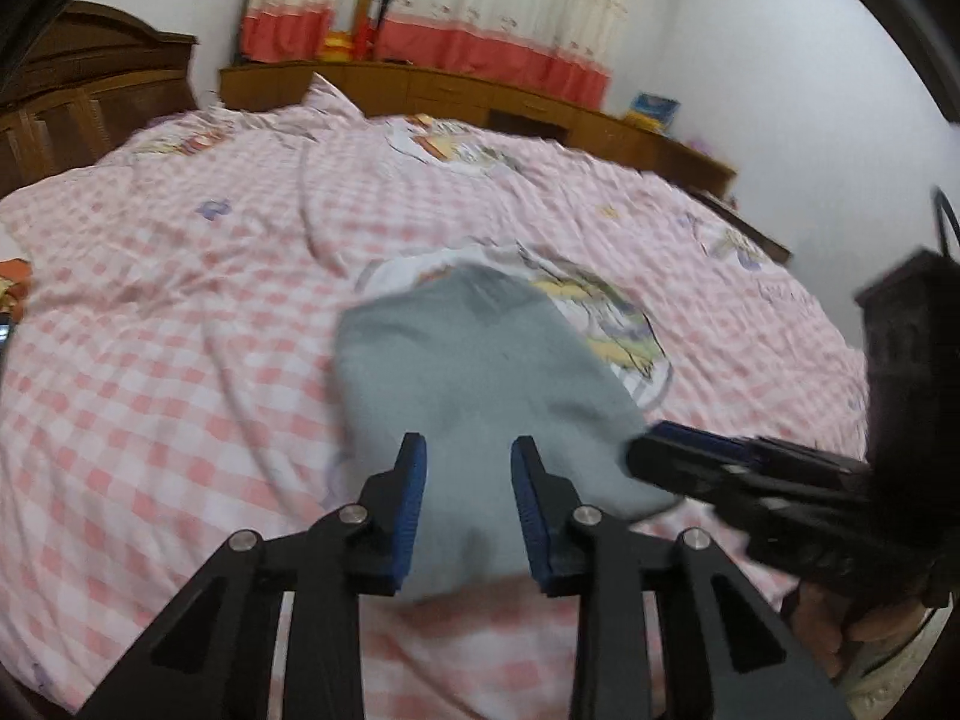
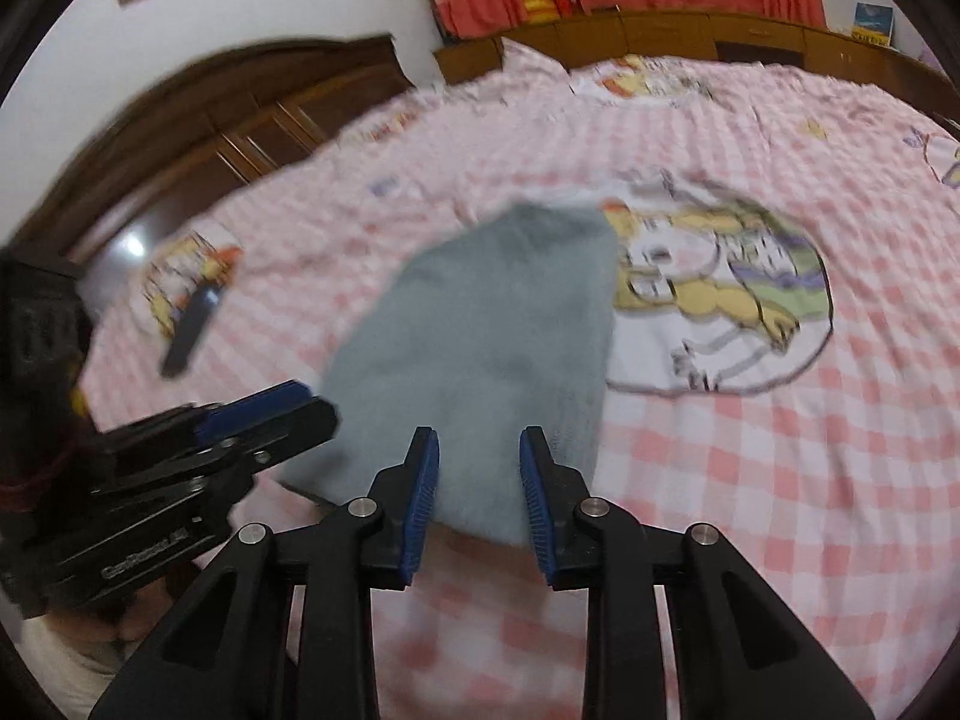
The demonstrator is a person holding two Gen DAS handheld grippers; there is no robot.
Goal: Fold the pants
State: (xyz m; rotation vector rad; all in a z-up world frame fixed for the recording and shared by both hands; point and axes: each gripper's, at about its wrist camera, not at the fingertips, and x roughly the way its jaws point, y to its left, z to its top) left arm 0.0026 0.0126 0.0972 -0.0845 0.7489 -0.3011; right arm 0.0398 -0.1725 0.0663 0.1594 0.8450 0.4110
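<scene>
Each wrist camera looked steeply down along its own fingers, close above the bed (image 1: pixel 180 312). Both views shared the grey pants (image 1: pixel 480 396) and curtained far wall (image 1: pixel 480 6).

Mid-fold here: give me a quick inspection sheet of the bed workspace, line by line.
Surface: bed sheet, pink checked, wrinkled, cartoon prints.
Job's things: grey pants in a compact bundle on the sheet.
Clutter: dark slim object on the sheet, too blurred to identify.
Grippers: left gripper and right gripper both over the near end of the pants, jaws apart, pads not pressing cloth.
Cables: thin dark loop at the right edge of the left view, possibly a cable.
Surroundings: wooden headboard, curtains, low cabinet.
</scene>
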